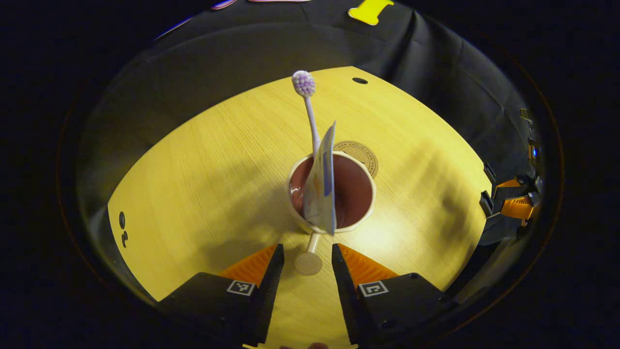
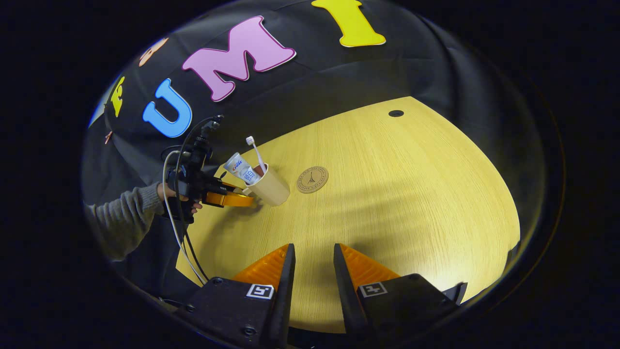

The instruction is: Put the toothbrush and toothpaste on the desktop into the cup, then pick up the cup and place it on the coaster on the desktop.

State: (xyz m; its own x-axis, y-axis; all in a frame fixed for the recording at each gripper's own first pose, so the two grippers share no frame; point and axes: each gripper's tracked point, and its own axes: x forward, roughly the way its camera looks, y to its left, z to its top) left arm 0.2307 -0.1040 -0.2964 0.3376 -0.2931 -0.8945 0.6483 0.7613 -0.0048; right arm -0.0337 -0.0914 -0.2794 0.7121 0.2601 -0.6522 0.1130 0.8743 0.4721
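The pale yellow wood-grain desktop (image 1: pixel 203 184) is seen spread under both grippers. Near its middle the cream plastic cup with a brown inside (image 1: pixel 332 191) is stood upright, and the white and blue toothpaste tube (image 1: pixel 323 186) and the white toothbrush with a purple-flecked head (image 1: pixel 310 116) are already held in it, both leaning out over the rim. Just beyond the cup, apart from it, the round tan coaster with a printed ring (image 1: pixel 361 155) is laid flat. The loading step is therefore judged done, and the step in hand is taken to be the pick-up of the cup.

The left gripper (image 1: pixel 307 264) is brought low to the cup's near side, with its jaws parted to roughly the width of the cup and nothing clasped between them; a small round foot or handle of the cup appears to lie in the gap, though this cannot be told for certain. The right gripper (image 2: pixel 310 271) is held well apart over bare desktop, its jaws narrowly parted and empty.

For the next move, the left jaws would need to be advanced around the cup wall and closed firmly, and the cup lifted level so that the leaning tube and brush are not tipped out, then carried the short way onto the coaster.
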